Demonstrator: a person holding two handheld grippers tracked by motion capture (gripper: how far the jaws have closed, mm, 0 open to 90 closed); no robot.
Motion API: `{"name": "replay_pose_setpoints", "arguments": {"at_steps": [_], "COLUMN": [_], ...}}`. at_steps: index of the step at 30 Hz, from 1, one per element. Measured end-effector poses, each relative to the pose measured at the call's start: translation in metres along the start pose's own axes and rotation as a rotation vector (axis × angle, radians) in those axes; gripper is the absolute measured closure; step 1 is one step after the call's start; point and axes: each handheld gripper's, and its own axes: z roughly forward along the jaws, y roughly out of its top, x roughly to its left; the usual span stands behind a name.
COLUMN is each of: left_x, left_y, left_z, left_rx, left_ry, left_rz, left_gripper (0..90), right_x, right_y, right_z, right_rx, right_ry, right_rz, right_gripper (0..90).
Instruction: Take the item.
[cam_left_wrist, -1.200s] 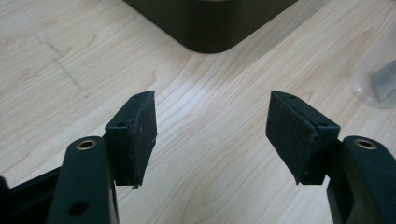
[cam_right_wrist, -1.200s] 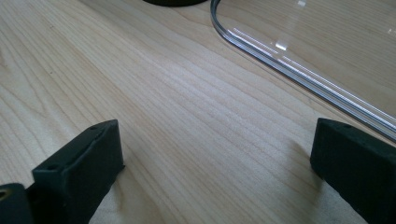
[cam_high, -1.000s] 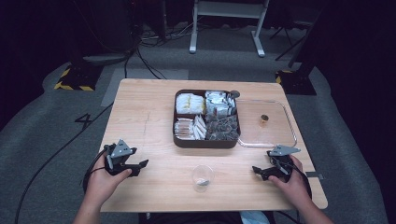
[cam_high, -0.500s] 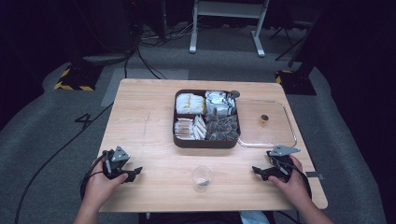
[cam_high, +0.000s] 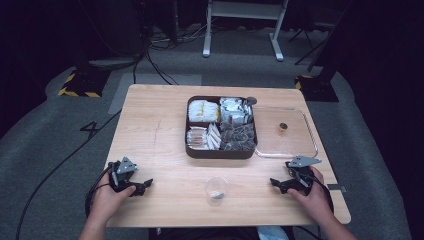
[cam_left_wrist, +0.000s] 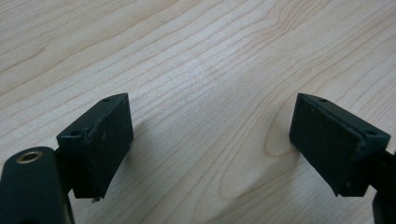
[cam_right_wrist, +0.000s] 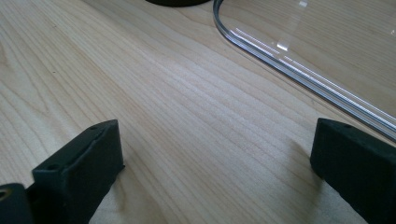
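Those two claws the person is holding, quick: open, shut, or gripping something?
Left claw: open, holding nothing, bare table between its jaws.
Right claw: open, holding nothing, near the clear lid.

One tray (cam_high: 195, 150), one lid (cam_high: 312, 145), one cup (cam_high: 216, 189).

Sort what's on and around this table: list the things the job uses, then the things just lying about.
In use: left gripper, right gripper, small clear cup, brown four-compartment box of packets, clear lid.

Lying about: floor cables, hazard-striped base, white stand legs.
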Motion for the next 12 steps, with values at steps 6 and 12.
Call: {"name": "replay_pose_setpoints", "arguments": {"at_steps": [6, 12], "left_x": [-0.0006, -0.0005], "left_y": [0.0021, 0.0024], "left_z": [0.0023, 0.0024], "left_rx": [0.011, 0.014], "left_ry": [0.003, 0.003], "left_rz": [-0.002, 0.001], "left_gripper": [9.4, 8.8], "right_x": [0.0000, 0.0000], "right_y": [0.0000, 0.0000], "right_z": [0.0000, 0.0000], "right_rx": [0.000, 0.000], "right_ry": [0.000, 0.000], "right_rz": [-0.001, 0.000], "right_gripper": [2.4, 2.4]}}
